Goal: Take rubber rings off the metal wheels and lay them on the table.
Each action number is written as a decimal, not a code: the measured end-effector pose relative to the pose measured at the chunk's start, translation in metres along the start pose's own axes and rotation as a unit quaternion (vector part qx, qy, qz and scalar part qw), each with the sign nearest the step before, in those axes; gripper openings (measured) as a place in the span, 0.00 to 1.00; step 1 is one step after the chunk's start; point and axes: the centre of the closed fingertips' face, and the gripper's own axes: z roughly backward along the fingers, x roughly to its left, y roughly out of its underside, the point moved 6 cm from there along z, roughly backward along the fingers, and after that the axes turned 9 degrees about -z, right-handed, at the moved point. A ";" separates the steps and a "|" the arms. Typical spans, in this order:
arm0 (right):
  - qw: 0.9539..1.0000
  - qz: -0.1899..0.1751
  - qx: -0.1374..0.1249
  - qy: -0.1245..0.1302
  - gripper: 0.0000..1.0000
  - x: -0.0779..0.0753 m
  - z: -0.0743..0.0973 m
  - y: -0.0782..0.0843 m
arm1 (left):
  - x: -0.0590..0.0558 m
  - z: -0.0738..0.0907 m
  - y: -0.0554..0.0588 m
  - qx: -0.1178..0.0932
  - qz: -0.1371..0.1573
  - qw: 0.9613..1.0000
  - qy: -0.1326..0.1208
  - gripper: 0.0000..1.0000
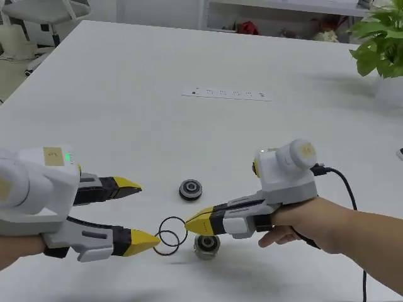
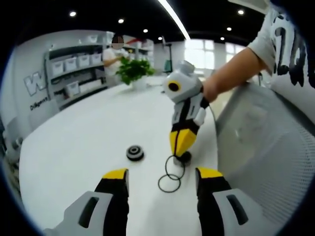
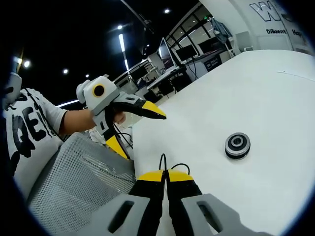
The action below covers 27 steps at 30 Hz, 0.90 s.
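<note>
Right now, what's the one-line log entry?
left gripper open | right gripper shut on rubber ring | second ring on table | far wheel ringed

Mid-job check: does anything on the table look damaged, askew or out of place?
Nothing stands out. The right hand-held gripper is shut on a rubber ring that overlaps a loose ring on the table beside the bare wheel. The second wheel lies flat, apart, apparently still ringed.

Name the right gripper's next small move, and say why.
Probably open the right gripper and let go: it is shut on a rubber ring that is already off the near wheel and low over the table. The far wheel looks still ringed.
</note>
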 end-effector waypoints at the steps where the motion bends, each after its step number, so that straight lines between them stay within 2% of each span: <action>1: 1.000 0.000 0.002 0.001 0.00 0.000 -0.001 0.000 | 0.001 0.001 0.000 0.000 0.001 1.000 -0.002 0.56; 12: 1.000 0.000 0.017 0.004 0.00 -0.004 -0.015 0.005 | 0.005 0.003 0.003 0.004 0.006 1.000 -0.008 0.57; 27: 0.999 0.013 0.028 0.020 0.00 -0.010 -0.019 0.007 | 0.008 0.006 0.004 0.004 0.008 1.000 -0.012 0.58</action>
